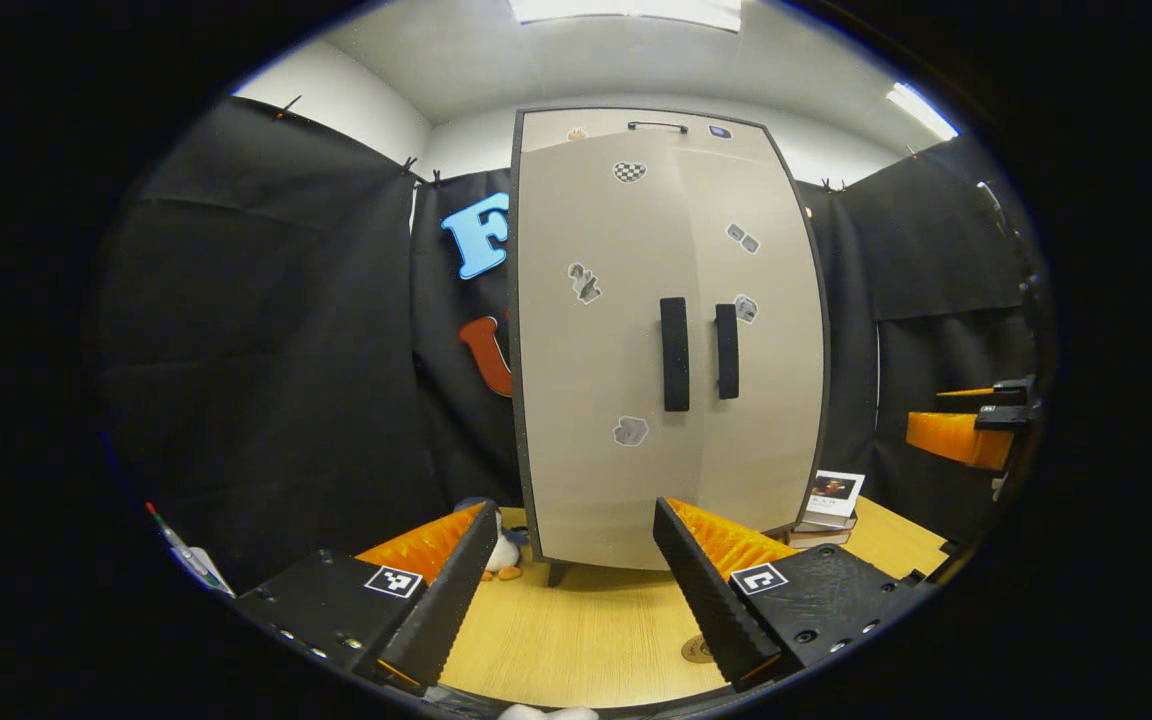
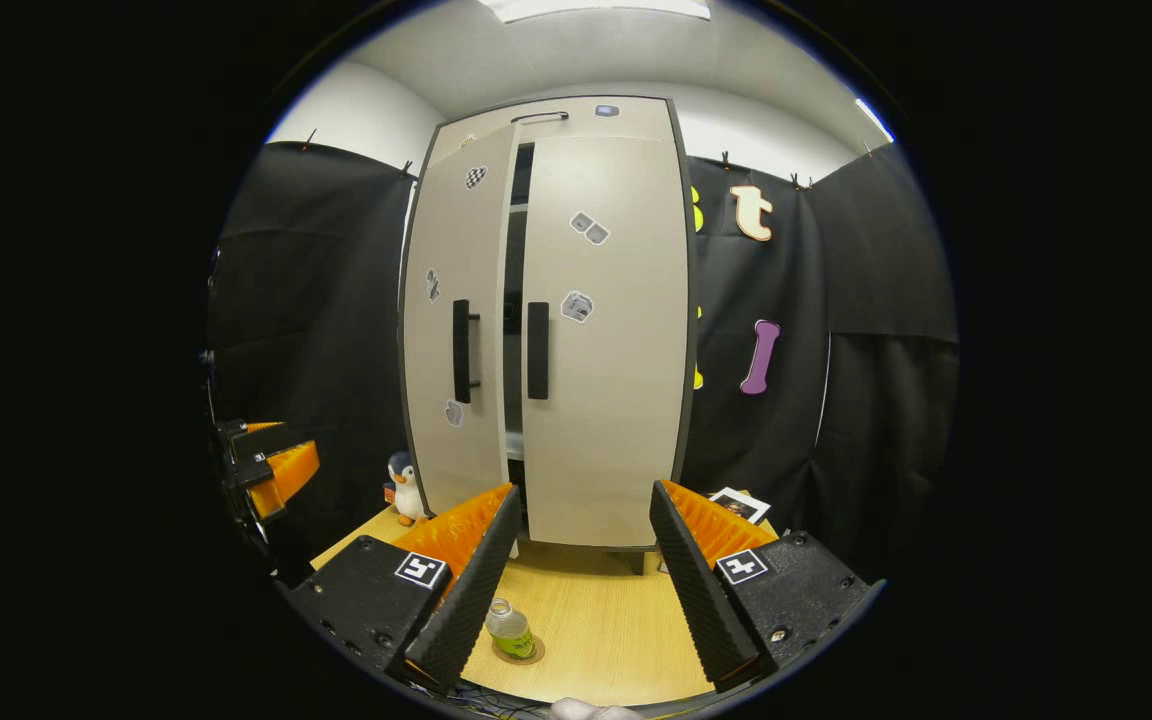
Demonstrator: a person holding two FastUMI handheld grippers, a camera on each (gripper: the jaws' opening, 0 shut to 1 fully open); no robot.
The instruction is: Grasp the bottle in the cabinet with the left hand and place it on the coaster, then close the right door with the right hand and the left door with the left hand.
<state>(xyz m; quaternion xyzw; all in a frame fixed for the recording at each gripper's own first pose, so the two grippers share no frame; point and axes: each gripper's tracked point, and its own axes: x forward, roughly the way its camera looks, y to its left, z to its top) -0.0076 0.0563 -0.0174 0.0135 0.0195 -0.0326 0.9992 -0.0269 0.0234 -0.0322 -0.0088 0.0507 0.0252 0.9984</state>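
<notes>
Black-cloth booth with a light wooden table, and a tall beige cabinet standing at the back of it. In the left gripper view there's a pen-like thing at the far left edge, then a penguin plush peeking out by the cabinet's lower left corner. The left gripper is held level, pointing straight at the cabinet front, jaws spread wide with nothing between them. Both black door handles sit side by side from this angle. A bit of the coaster shows just inside the gripper's right finger, and a stack of books sits at the cabinet's right.

In the right gripper view the left door stands slightly ajar, with a dark gap between it and the right door, which looks pretty much shut. The bottle is upright on the coaster, on the table in front of the cabinet, just beside the left finger. The right gripper is also level, facing the doors, jaws wide apart and holding nothing.
</notes>
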